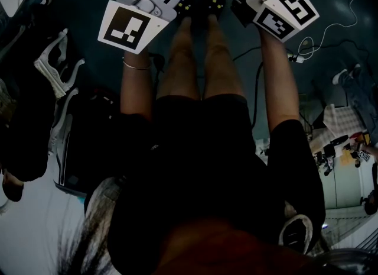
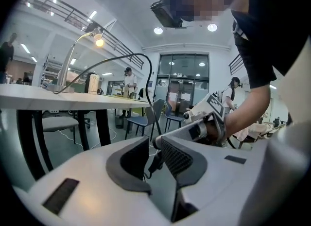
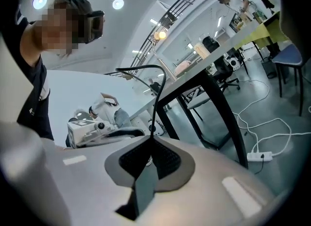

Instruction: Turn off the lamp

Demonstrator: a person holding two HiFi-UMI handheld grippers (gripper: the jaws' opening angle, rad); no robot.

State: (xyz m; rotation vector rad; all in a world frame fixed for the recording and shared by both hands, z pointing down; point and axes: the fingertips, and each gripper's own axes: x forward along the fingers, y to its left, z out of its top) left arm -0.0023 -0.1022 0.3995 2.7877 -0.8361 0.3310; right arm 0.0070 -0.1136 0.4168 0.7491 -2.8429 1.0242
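Note:
The desk lamp (image 2: 98,40) stands lit on the white table (image 2: 39,96); in the right gripper view its glowing head (image 3: 159,35) shows far up the table. A black cord (image 2: 146,69) arcs off the table and comes down to the tip of my right gripper (image 3: 151,145), which is shut on it. The cord (image 3: 158,98) rises straight out of those closed jaws. My left gripper (image 2: 153,154) hangs just beside it, open, with nothing between its pads. In the head view both marker cubes, left (image 1: 130,25) and right (image 1: 286,10), sit low in front of the person's legs.
Black table legs (image 3: 221,108) stand close on the right. A white power strip (image 3: 259,156) with cables lies on the floor. Blue chairs (image 2: 146,115) and several people are farther back. A white frame (image 1: 56,64) and dark bags lie on the floor at the left.

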